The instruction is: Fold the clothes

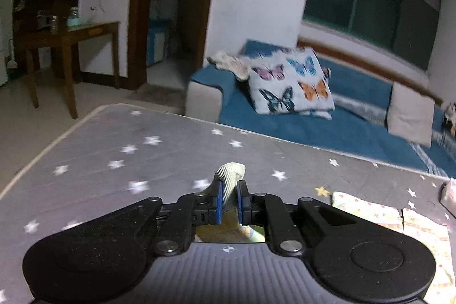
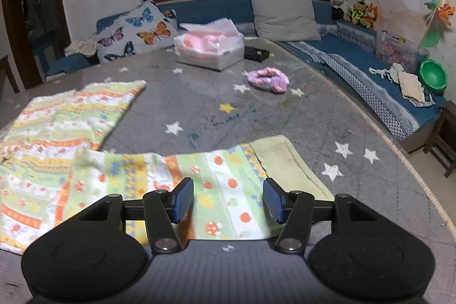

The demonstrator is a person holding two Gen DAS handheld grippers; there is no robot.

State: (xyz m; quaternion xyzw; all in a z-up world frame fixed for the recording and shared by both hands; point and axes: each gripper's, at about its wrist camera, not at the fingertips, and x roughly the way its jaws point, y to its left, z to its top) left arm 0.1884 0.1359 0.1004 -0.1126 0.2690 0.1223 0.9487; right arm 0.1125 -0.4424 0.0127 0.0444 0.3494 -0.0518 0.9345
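The left gripper (image 1: 229, 202) is pressed together on a pale cream cuff of ribbed fabric (image 1: 230, 174), which stands up between its blue pads (image 1: 218, 204) and rises above their tips. Whether this cuff belongs to the patterned garment, the left wrist view does not show clearly. Under and ahead of this gripper lies the grey quilted surface with white stars (image 1: 114, 150), and at the right edge of that view a part of the light garment with yellow, green and orange print (image 1: 370, 215) lies flat on it.

The right gripper (image 2: 228, 200) is spread wide and holds nothing; its two blue pads (image 2: 182, 200) stand well apart above the garment (image 2: 222, 175). The garment is spread on the grey surface (image 2: 285, 116) in front of this gripper. One part goes away to the left and back, and another part lies across, just under the pads, ending at the right in a plain pale yellow band (image 2: 282, 158).

Farther on the same surface lie a fluffy pink and purple hair band (image 2: 268, 80), a clear plastic package with something pink inside (image 2: 209, 46) and a small black flat object (image 2: 256, 53). Behind them is a blue sofa (image 2: 342, 47) with a white pillow with coloured butterflies (image 2: 134, 30), a plain grey cushion (image 2: 285, 16) and some small plush toys (image 2: 356, 10). A green plastic bowl (image 2: 431, 74) sits at the far right.
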